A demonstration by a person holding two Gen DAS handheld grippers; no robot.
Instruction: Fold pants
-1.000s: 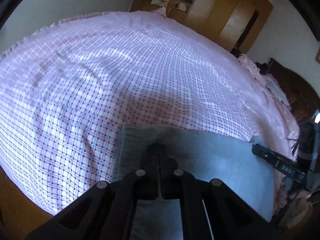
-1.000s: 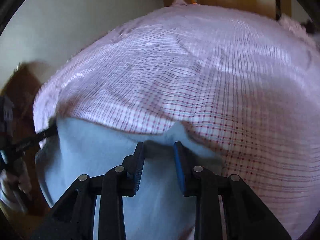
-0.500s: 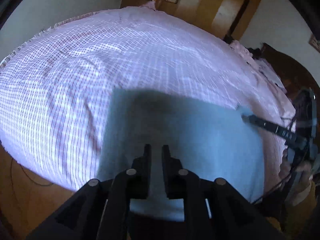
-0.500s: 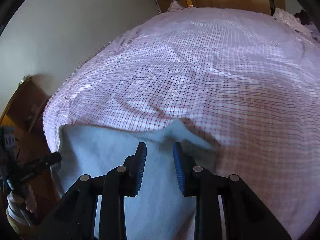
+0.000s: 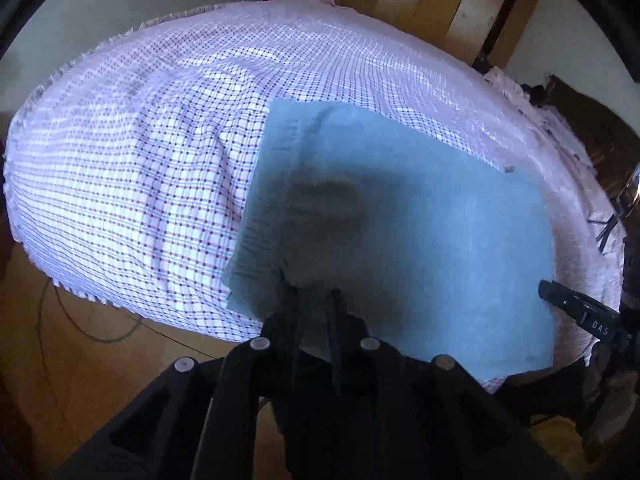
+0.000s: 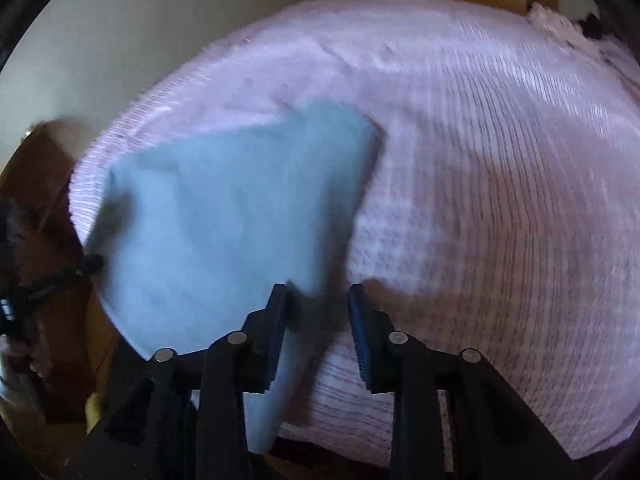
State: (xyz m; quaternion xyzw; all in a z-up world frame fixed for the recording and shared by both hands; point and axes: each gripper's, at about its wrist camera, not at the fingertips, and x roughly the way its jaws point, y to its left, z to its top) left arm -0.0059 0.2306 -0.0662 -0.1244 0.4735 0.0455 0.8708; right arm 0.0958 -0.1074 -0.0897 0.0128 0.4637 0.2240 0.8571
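The light blue pants (image 5: 420, 220) lie folded into a flat rectangle on the checked pink bedspread (image 5: 140, 160), near its front edge. My left gripper (image 5: 316, 294) hovers at the pants' near left edge. Its jaws stand slightly apart and cloth shows in the gap, but they do not pinch it. In the blurred right wrist view the pants (image 6: 220, 220) fill the left half. My right gripper (image 6: 318, 292) is at their near right corner. Its jaws are opening, and the cloth edge runs loosely past the left blue pad (image 6: 280, 320). The right gripper's finger (image 5: 560, 300) shows at the pants' right side.
The bedspread (image 6: 500, 160) stretches far beyond the pants. A wooden wardrobe (image 5: 460, 4) stands behind the bed, and dark furniture (image 5: 592, 120) stands at the right. The wood floor (image 5: 80, 360) below the bed's front edge has a thin cable (image 5: 92, 332) on it.
The left gripper let go of the pants' edge and drew back. The right gripper also pulled back, with its jaws a little wider. The pants now lie flat with more of them in view.
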